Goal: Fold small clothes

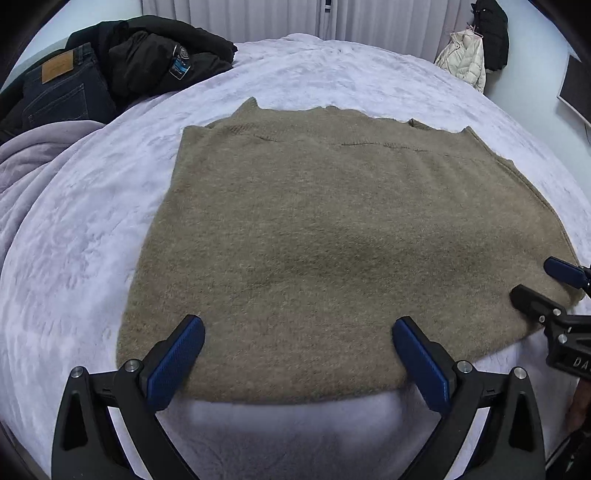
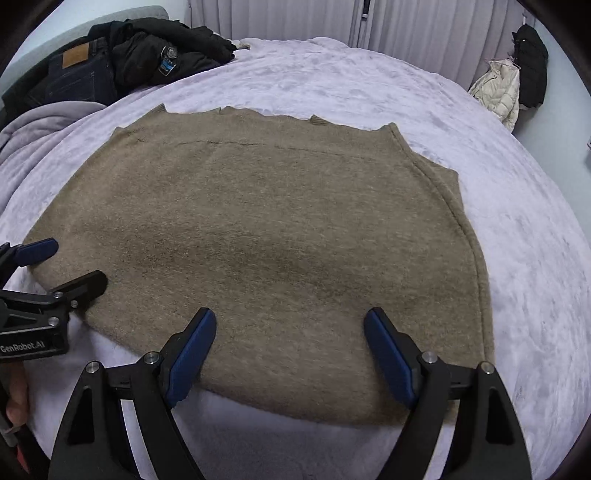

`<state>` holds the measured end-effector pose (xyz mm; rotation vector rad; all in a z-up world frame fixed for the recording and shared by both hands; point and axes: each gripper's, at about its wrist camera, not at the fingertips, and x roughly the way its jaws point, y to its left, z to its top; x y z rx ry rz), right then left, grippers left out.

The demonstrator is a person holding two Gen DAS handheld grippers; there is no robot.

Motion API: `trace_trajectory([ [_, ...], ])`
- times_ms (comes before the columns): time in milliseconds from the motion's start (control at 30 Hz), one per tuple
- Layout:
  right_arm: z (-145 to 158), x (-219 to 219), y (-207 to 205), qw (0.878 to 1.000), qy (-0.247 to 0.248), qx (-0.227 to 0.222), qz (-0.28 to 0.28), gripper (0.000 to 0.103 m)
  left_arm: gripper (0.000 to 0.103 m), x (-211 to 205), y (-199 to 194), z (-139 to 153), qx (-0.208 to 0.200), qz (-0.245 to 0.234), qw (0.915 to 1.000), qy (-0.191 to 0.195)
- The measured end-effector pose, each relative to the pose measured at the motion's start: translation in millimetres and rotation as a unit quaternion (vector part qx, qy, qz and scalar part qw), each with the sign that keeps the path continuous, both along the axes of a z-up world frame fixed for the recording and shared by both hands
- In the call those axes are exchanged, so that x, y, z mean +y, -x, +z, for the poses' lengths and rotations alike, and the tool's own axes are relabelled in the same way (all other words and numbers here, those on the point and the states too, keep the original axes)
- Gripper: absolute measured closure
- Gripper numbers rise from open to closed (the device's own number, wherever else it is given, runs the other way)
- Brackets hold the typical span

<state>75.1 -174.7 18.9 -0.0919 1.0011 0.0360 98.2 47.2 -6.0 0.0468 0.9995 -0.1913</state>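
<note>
A tan fuzzy knit garment (image 1: pixel 332 236) lies flat on the lavender bedspread (image 1: pixel 332 74), sleeves folded in, its near hem toward me. It also shows in the right wrist view (image 2: pixel 266 240). My left gripper (image 1: pixel 298 328) is open, its blue pads over the garment's near left hem, holding nothing. My right gripper (image 2: pixel 290 321) is open over the near right hem, holding nothing. The right gripper shows at the right edge of the left wrist view (image 1: pixel 543 280); the left gripper shows at the left edge of the right wrist view (image 2: pixel 70 264).
Dark jeans (image 1: pixel 62 85) and a black jacket (image 1: pixel 162 55) are piled at the bed's far left. A grey blanket (image 1: pixel 33 158) is bunched on the left. A white puffer jacket (image 1: pixel 465 59) and a black garment (image 1: pixel 493 33) hang at the far right. Curtains (image 1: pixel 258 18) stand behind.
</note>
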Motion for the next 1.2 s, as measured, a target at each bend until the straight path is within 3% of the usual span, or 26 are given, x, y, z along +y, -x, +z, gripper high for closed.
trace_trajectory([
  [100,0.4,-26.9,10.8,1.000,-0.014,-0.005,-0.017,0.018,0.000,13.7,11.9,-3.8,0.000,0.000,1.0000,0.008],
  [233,-0.2,-65.1,32.3,0.996,-0.086,-0.016,-0.035,0.018,0.000,15.7,23.1,-0.9,-0.004,-0.006,1.0000,-0.003],
  [400,23.2,-65.9,37.8,0.994,-0.097,-0.024,-0.040,0.017,0.000,4.2,20.3,36.5,-0.057,-0.027,0.9980,-0.007],
  [533,41.3,-49.7,5.5,0.995,-0.081,-0.054,-0.025,0.016,0.000,-17.9,-23.1,40.3,-0.043,-0.049,0.9978,0.013],
  [667,26.7,-29.7,-35.0,0.998,-0.052,-0.019,-0.003,0.016,0.000,-29.4,-52.0,17.0,-0.014,-0.035,0.9990,-0.025],
  [733,14.3,-30.3,-40.3,0.999,-0.039,-0.003,-0.017,0.016,0.000,-24.6,-53.3,2.4,0.002,-0.031,0.9992,-0.023],
  [967,-3.7,-36.9,-5.4,1.000,-0.005,-0.004,0.000,0.016,0.000,-17.0,-26.4,-4.1,-0.010,-0.026,0.9990,-0.036],
  [1133,10.0,-43.6,-0.3,1.000,-0.025,0.003,-0.008,0.015,0.000,-17.6,-20.7,11.9,-0.014,-0.024,0.9989,-0.037],
  [1200,20.9,-39.5,-6.7,1.000,-0.018,-0.014,-0.004,0.015,0.000,-25.5,-30.6,23.4,-0.028,-0.029,0.9984,-0.041],
])
